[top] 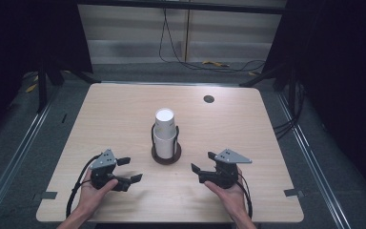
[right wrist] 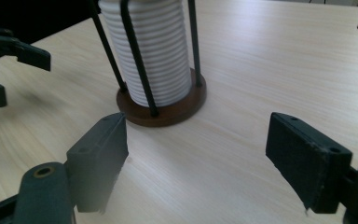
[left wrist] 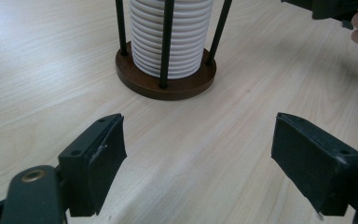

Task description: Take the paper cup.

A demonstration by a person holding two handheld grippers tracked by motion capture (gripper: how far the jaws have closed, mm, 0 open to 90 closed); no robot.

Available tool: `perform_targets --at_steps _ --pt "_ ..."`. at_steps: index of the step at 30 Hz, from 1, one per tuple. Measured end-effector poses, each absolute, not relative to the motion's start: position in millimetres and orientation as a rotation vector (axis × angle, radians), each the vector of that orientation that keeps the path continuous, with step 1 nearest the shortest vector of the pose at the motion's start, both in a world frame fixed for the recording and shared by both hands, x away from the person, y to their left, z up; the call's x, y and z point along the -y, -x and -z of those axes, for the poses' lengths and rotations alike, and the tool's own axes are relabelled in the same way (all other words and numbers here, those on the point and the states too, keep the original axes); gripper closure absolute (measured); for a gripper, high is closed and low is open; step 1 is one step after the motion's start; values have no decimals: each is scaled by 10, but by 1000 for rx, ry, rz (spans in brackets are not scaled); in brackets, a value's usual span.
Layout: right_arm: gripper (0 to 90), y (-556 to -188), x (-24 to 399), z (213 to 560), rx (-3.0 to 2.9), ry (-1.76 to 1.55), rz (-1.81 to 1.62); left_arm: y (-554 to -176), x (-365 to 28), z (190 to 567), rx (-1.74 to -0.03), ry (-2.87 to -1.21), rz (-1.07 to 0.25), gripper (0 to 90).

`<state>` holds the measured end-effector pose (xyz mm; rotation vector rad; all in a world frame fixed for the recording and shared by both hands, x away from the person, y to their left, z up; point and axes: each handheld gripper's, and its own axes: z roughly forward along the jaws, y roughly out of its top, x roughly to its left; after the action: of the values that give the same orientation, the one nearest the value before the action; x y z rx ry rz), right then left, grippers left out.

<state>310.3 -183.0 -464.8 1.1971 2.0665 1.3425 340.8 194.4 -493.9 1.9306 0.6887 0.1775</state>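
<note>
A stack of white paper cups (top: 165,128) stands upside down in a holder with a round brown base (top: 166,156) and thin black rods, at the table's middle. My left gripper (top: 129,170) rests near the front left, held in a hand, jaws wide apart with nothing between them. My right gripper (top: 204,162) sits at the front right, also open and empty. Both point toward the holder from a short distance. In the left gripper view the cup stack (left wrist: 170,35) and base (left wrist: 166,84) lie straight ahead; the right gripper view shows the stack (right wrist: 147,51) ahead and left.
The light wooden table (top: 100,124) has a round cable hole (top: 208,98) at the back right. Cables lie on the floor behind the table. Dark curtains and metal rails flank both sides.
</note>
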Motion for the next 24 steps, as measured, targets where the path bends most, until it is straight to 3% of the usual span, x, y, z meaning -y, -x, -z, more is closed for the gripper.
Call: perform_targets --at_steps 11,24 --pt "163 -3114 1652 4462 -2117 -1095 -1448 -3314 -2012 4937 -662 -1943 -120 174" --pt "196 -3422 1455 4266 -2184 -1066 -1488 -3285 -2055 4885 -653 -1940 -146 186"
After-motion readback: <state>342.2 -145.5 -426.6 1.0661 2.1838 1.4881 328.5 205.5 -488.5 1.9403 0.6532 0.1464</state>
